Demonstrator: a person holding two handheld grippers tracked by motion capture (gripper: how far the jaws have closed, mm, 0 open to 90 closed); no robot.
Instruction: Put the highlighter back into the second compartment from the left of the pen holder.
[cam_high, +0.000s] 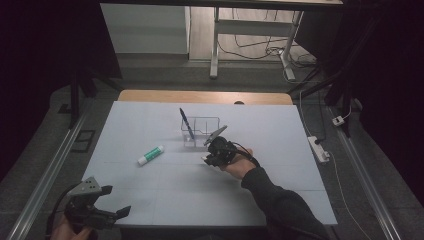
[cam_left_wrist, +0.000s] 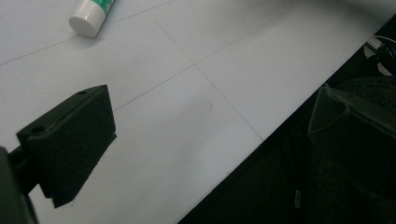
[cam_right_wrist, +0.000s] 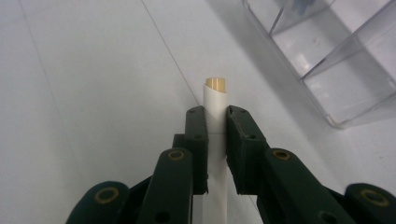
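High view, left to right. Bottom left corner: left gripper (cam_high: 116, 201), black w/ grey three-cornered plate on top, held in a hand at the near edge of the white paper-covered table (cam_high: 165, 200); its jaws stand apart, nothing between them. In the left gripper view one black jaw pad hangs over bare white sheet. Further in, left of centre: white glue stick w/ green label (cam_high: 150, 155) lying flat on the sheet, well apart from both grippers; its white cap end (cam_left_wrist: 87, 18) shows at top of the left gripper view. Centre: clear plastic desk organiser w/ compartments (cam_high: 201, 131), a dark blue pen (cam_high: 186, 123) standing tilted in its left part. Just right of it & nearer: right gripper (cam_high: 209, 158), black, in a hand w/ dark sleeve. Right gripper view: right gripper (cam_right_wrist: 215, 140) clenched on a slim white paper-wrapped stick w/ tan end (cam_right_wrist: 215, 100), tip pointing away, over the sheet, organiser wall (cam_right_wrist: 327, 60) near at upper right.
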